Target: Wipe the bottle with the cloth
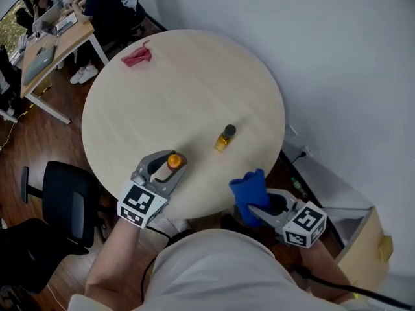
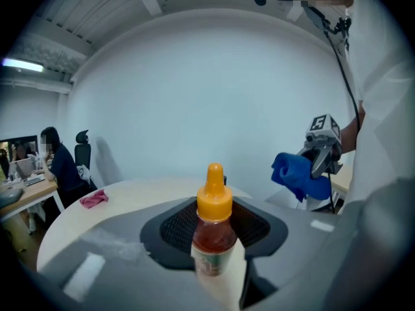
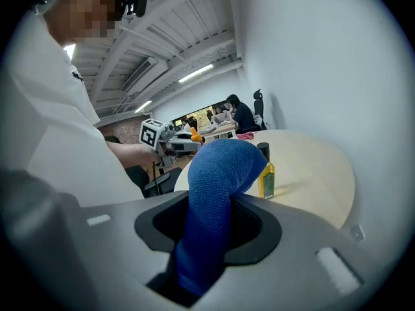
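Observation:
A bottle of reddish sauce with an orange cap (image 1: 174, 161) (image 2: 213, 225) stands upright between the jaws of my left gripper (image 1: 166, 167) (image 2: 214, 241), which is shut on it just above the near edge of the round table (image 1: 181, 89). My right gripper (image 1: 257, 206) (image 3: 207, 238) is shut on a blue cloth (image 1: 249, 189) (image 3: 217, 186), held off the table's near right edge. The two grippers are apart and face each other; the cloth (image 2: 295, 173) does not touch the bottle. A second, yellow bottle with a black cap (image 1: 224, 138) (image 3: 266, 172) stands on the table.
A pink cloth (image 1: 136, 56) lies at the table's far left. A black office chair (image 1: 61, 199) stands left of me, and a desk with laptops (image 1: 48, 41) and seated people is at the far left. A white wall and a wooden cabinet (image 1: 363, 245) are on the right.

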{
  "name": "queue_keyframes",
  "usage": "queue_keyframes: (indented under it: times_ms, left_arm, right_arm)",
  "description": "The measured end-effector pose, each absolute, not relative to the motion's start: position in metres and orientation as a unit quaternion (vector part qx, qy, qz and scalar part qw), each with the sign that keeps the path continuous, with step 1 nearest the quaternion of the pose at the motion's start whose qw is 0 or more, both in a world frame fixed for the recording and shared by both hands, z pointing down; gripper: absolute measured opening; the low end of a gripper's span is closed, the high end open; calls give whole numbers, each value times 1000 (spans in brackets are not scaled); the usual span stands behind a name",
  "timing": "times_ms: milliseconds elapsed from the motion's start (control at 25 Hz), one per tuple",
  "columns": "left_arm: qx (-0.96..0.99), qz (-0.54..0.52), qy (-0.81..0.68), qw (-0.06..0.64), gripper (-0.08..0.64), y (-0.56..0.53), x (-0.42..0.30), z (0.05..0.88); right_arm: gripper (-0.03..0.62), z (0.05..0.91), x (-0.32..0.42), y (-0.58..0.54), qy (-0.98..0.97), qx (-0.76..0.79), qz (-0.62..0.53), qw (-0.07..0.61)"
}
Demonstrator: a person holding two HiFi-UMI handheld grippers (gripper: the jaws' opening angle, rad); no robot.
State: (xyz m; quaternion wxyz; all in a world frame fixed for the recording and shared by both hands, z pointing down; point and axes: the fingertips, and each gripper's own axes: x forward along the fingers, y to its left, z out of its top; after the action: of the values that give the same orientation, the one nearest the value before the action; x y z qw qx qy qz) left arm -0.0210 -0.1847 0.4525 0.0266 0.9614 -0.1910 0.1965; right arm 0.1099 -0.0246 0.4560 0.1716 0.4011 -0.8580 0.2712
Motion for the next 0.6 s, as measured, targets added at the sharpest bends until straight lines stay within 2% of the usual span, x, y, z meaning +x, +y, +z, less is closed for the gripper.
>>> queue_keyframes:
  times_ms: [360, 600]
  left_arm:
    - [942, 216, -252, 53, 163, -224, -28, 541]
    - [935, 220, -273, 62, 166, -230, -35, 569]
  right_arm:
    - [155, 449, 114, -21, -844, 423, 275, 182]
    - [155, 448, 113, -9, -830, 441, 283, 190]
